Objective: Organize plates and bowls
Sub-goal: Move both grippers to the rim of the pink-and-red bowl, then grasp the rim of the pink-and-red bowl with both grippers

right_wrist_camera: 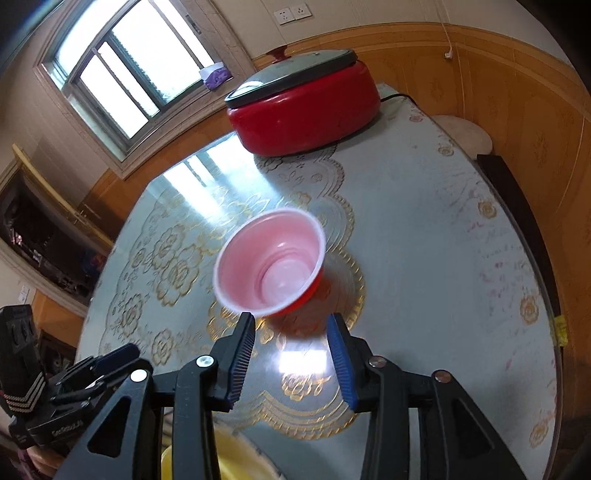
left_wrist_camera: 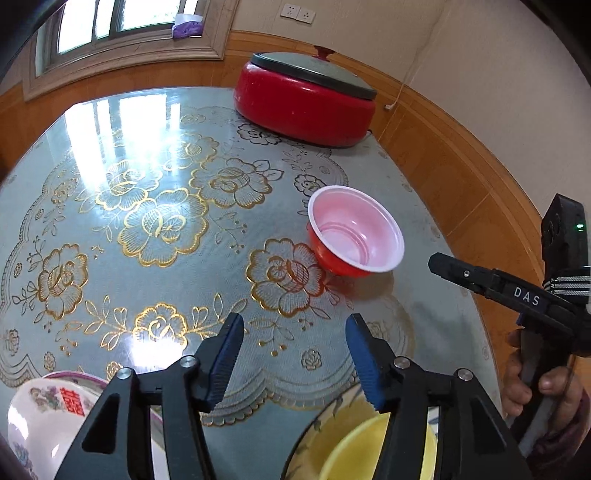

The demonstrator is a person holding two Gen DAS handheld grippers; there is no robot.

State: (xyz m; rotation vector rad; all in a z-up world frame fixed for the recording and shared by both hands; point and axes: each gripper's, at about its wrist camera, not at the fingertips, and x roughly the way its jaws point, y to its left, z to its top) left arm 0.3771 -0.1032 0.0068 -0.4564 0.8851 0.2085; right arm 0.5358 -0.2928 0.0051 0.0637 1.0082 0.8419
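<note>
Now both tongs, left (left_wrist_camera: 294, 354) and right (right_wrist_camera: 291, 354), gape empty on this side of the bowl (left_wrist_camera: 356, 230) on the tabletop (left_wrist_camera: 110, 258).

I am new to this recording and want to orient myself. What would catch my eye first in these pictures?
First, the red bowl with a pale pink inside, standing alone on the table's gold-flowered cover, just ahead of the open right gripper. Behind it, at the table's far edge, sits a big red cooker with a grey lid.

Far end of table (left_wrist_camera: 122, 258): I see a red lidded cooker (left_wrist_camera: 304, 101).
Wall: window (left_wrist_camera: 110, 22), sockets (left_wrist_camera: 297, 13).
</note>
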